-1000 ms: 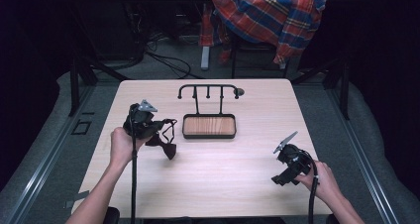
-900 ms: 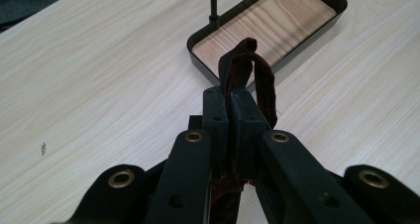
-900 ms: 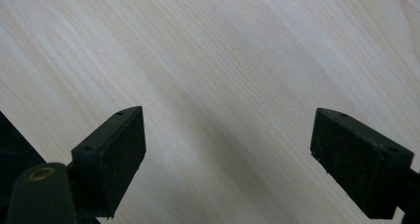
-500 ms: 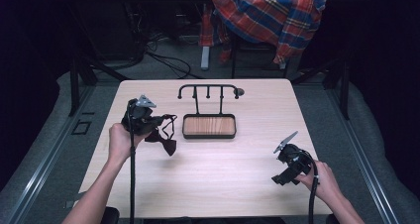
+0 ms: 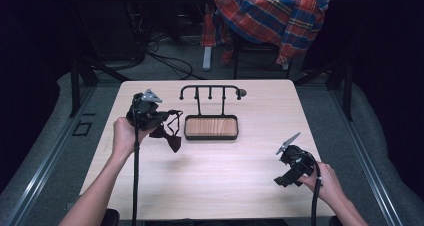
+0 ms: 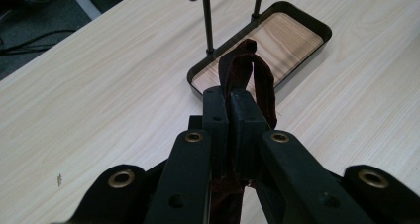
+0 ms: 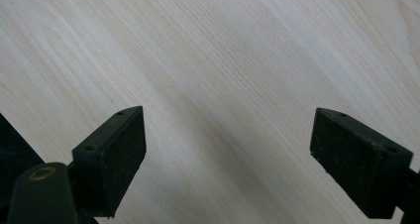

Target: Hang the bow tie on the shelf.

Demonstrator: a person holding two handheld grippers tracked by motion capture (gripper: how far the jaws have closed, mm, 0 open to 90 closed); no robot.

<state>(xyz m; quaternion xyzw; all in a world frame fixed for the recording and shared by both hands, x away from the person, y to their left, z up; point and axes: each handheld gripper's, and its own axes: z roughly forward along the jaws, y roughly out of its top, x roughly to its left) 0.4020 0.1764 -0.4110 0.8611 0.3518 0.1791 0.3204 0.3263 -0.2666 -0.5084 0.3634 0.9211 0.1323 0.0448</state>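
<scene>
A dark maroon bow tie [image 5: 169, 137] hangs from my left gripper [image 5: 164, 119] just above the table, left of the stand. In the left gripper view the jaws [image 6: 229, 97] are shut on its band, and a loop of the band [image 6: 246, 65] sticks up past the tips. Beyond it is a black stand with a wood-bottomed tray [image 5: 210, 137] and a bar of hooks [image 5: 210, 87]; the tray's rim [image 6: 317, 28] lies ahead of the left jaws. My right gripper [image 5: 285, 175] rests at the near right of the table, open [image 7: 228, 159] over bare wood with nothing between its pads.
The light wooden table [image 5: 225, 181] has open surface in its middle and near side. A plaid shirt [image 5: 270, 16] hangs over a chair behind the table. Cables lie on the floor [image 5: 165, 61] at the back left.
The left hand has lifted the bow tie slightly, towards the far side of the table. The right gripper has stayed where it was.
</scene>
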